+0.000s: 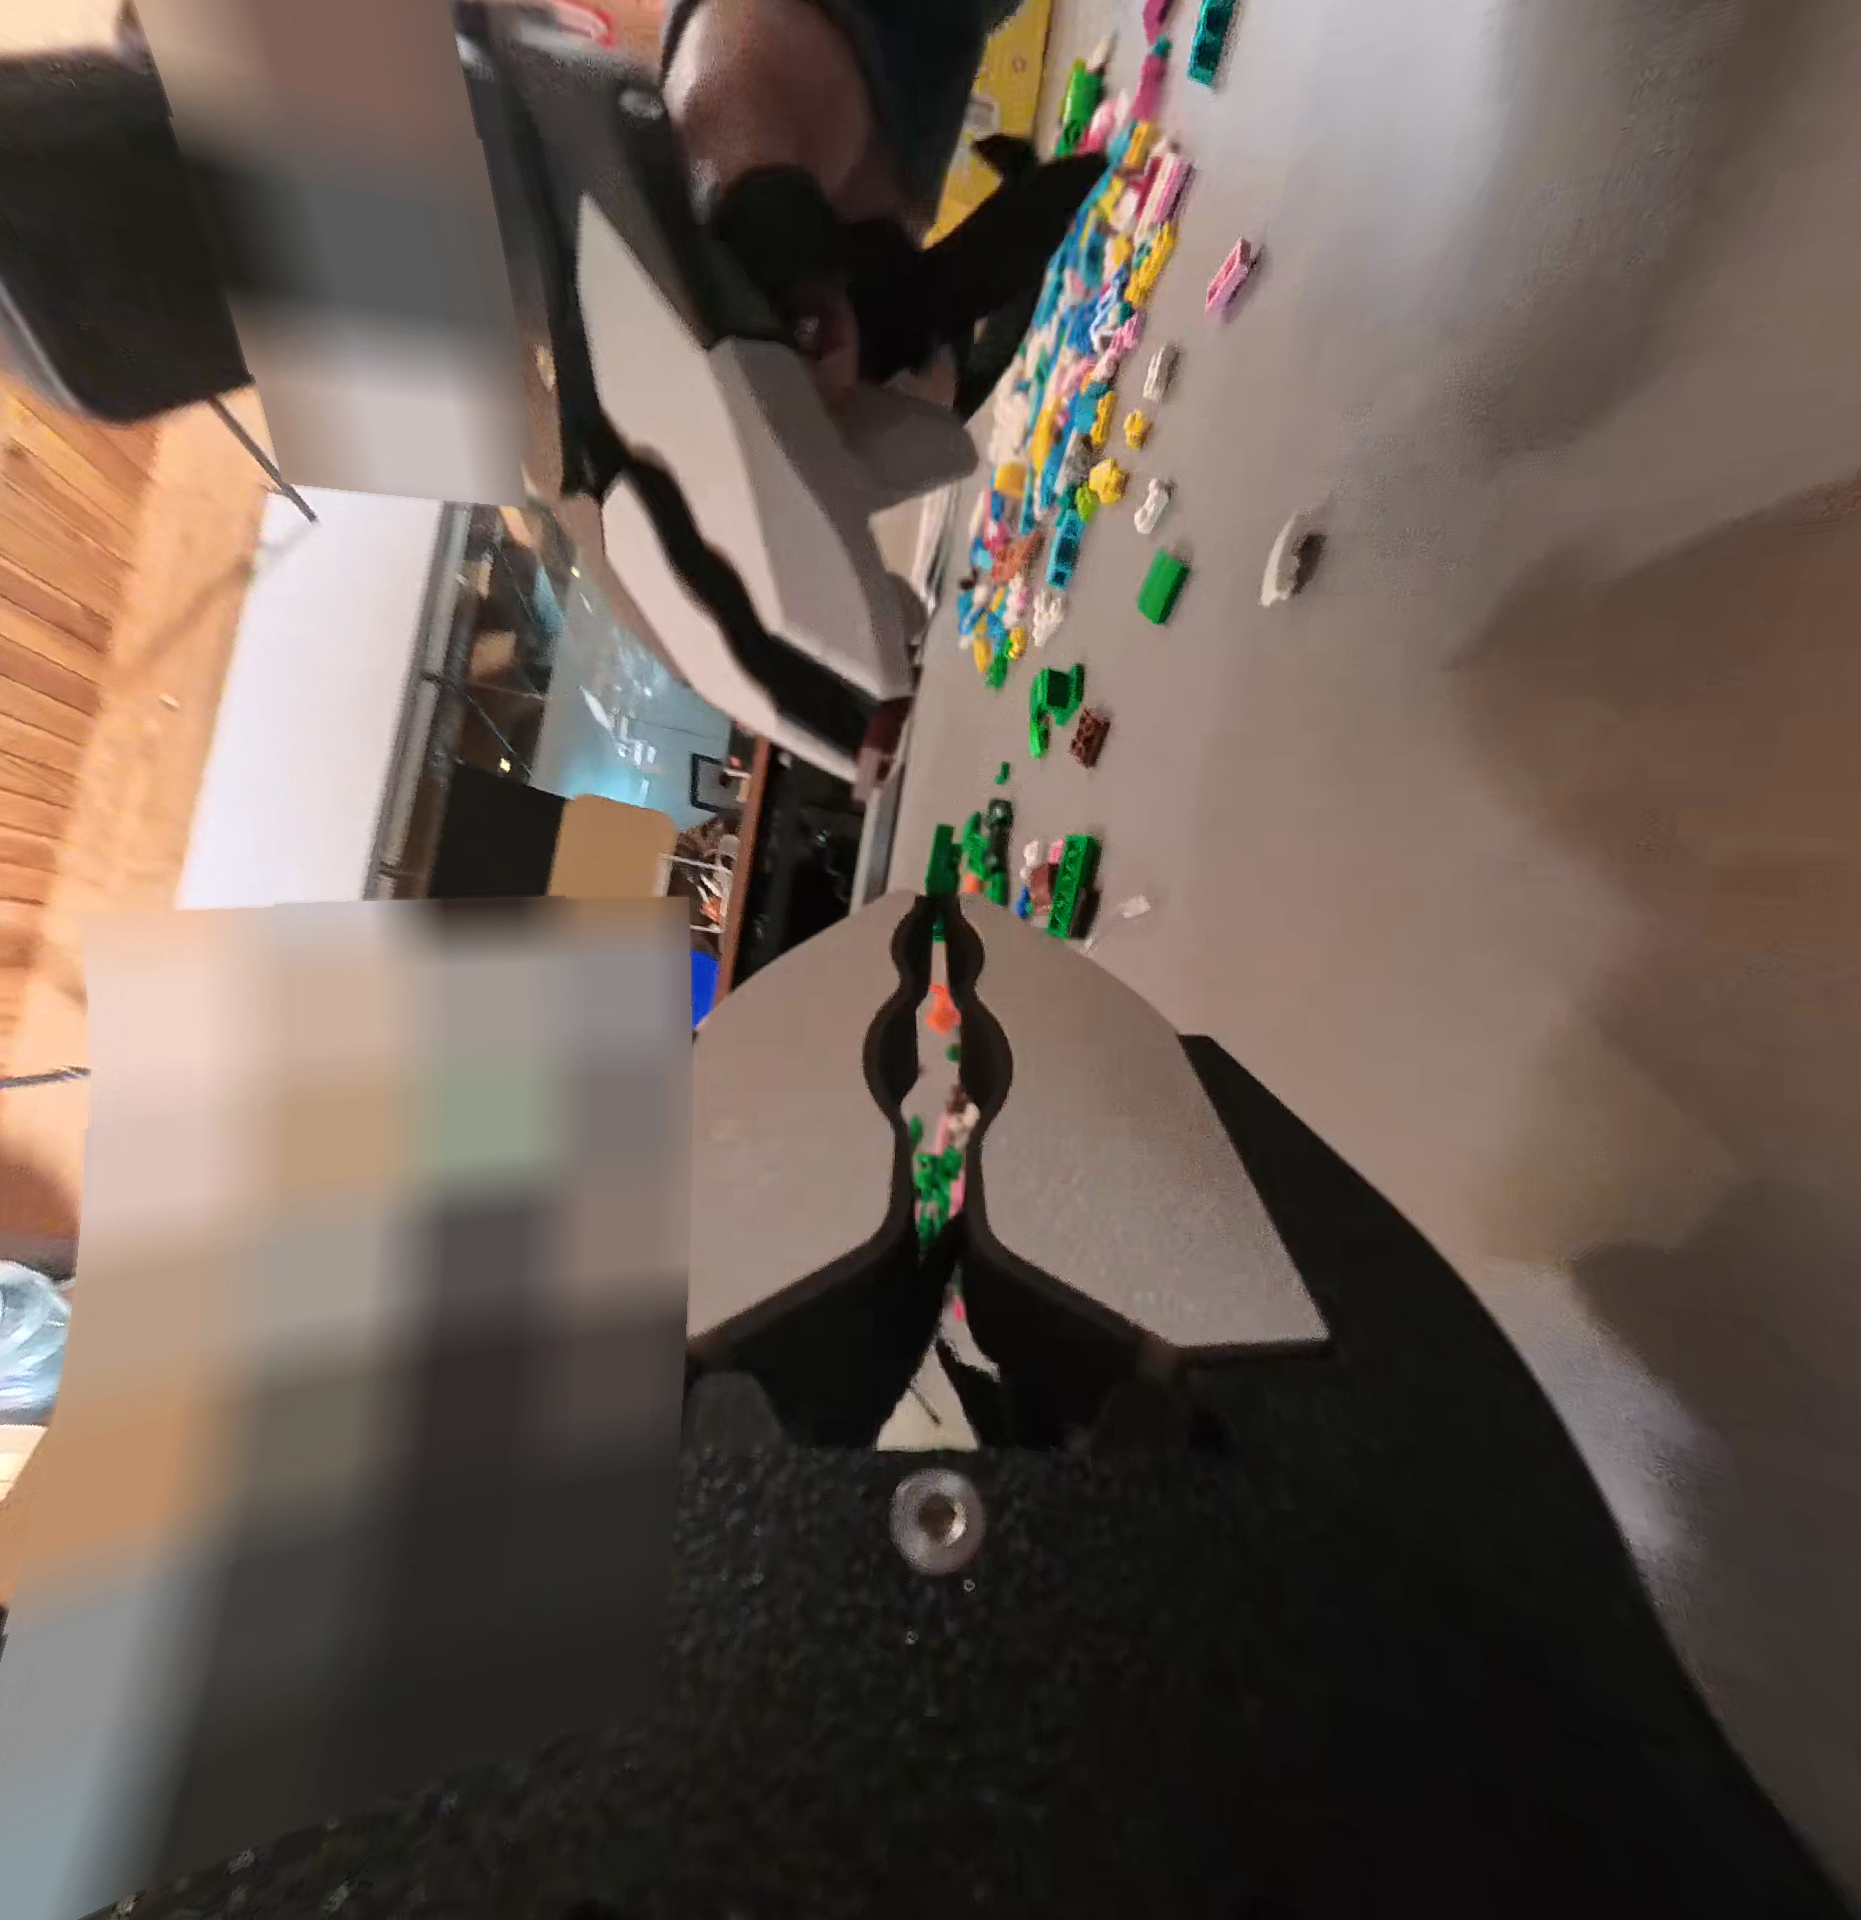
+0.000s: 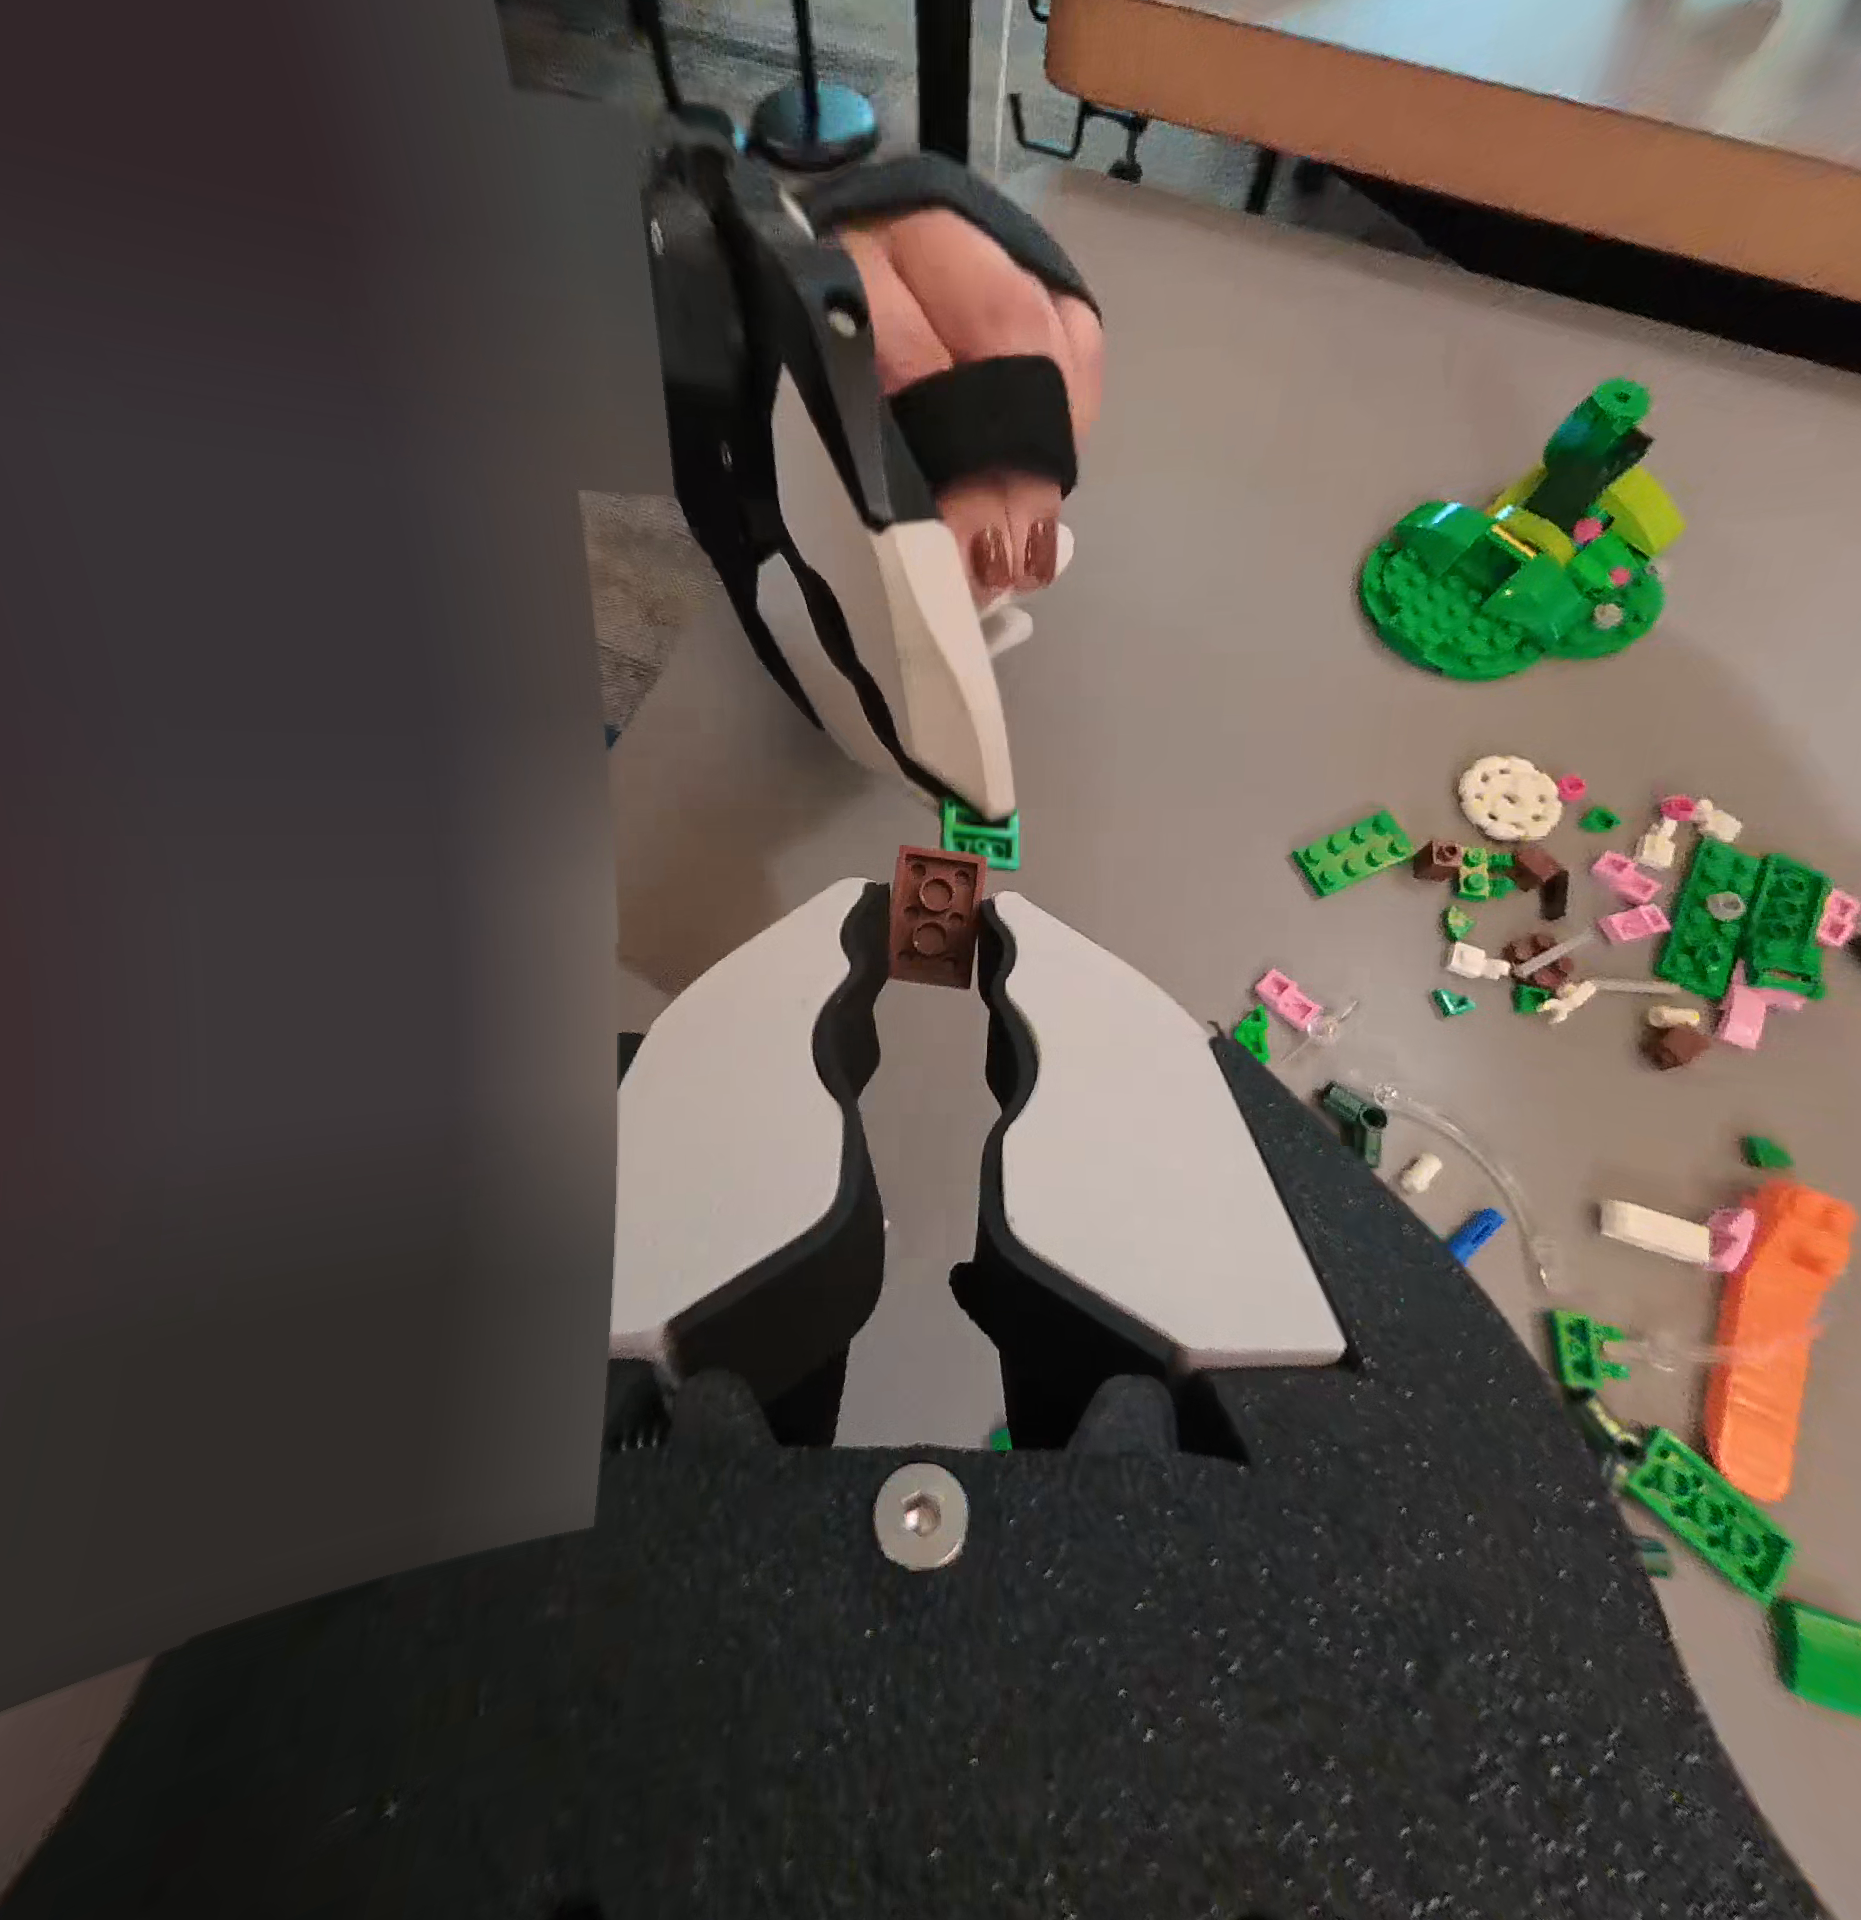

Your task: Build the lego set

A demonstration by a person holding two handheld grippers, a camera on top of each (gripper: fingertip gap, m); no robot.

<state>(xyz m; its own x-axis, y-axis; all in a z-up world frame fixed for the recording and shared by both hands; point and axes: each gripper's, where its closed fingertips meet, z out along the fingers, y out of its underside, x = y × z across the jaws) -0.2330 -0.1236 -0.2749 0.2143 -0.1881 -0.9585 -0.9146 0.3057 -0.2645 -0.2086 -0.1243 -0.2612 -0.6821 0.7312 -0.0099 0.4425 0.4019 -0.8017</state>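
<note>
My right gripper is shut on a small brown plate, gripping its sides, underside towards the camera, held above the grey table. My left gripper is shut on a small green plate at its tips. In the right wrist view the left gripper comes down from above, and its green plate hangs just beyond the brown plate, almost touching it. In the left wrist view the right gripper shows at upper centre with the brown plate.
A part-built green model on round green plates stands at the back right. Loose green, pink, white and brown pieces and an orange brick separator lie at the right. A big pile of coloured bricks lies farther along the table.
</note>
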